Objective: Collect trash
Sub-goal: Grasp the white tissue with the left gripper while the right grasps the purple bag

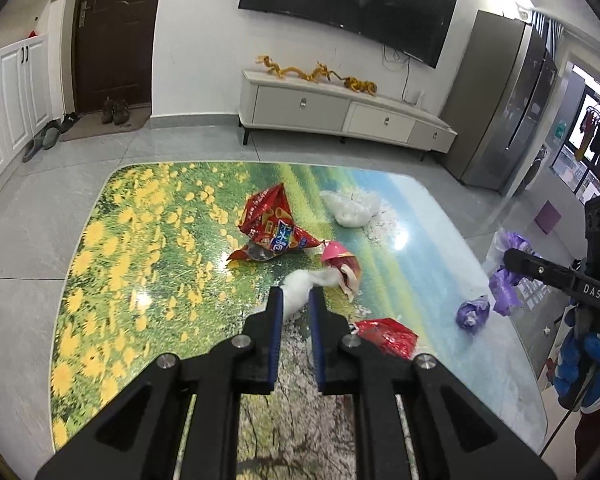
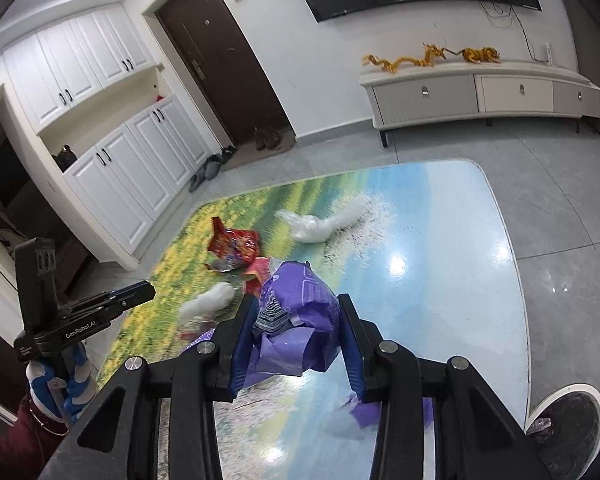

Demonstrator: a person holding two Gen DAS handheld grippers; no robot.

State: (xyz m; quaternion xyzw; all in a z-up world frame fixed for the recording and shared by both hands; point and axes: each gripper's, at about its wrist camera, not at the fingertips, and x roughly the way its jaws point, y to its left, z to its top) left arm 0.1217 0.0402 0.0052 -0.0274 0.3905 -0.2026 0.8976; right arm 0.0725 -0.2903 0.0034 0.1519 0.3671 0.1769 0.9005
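My left gripper point(image 1: 296, 300) is shut on a white tissue wad point(image 1: 296, 286), held just above the flower-print table point(image 1: 140, 240). My right gripper point(image 2: 296, 316) is shut on a crumpled purple wrapper point(image 2: 296, 316) and holds it above the table point(image 2: 440, 260). On the table lie a large red snack bag point(image 1: 270, 226), a pink and red wrapper point(image 1: 342, 262), a small red wrapper point(image 1: 386, 336), a clear plastic bag point(image 1: 350, 208) and a purple crumpled scrap point(image 1: 472, 314). The right gripper shows at the right edge of the left view point(image 1: 512, 258).
A round white-rimmed bin point(image 2: 568, 420) stands on the floor by the table's near right corner. A TV cabinet point(image 1: 340, 112) runs along the far wall, a fridge point(image 1: 504, 108) to its right. White cupboards point(image 2: 100, 120) and a dark door point(image 2: 228, 60) are at left.
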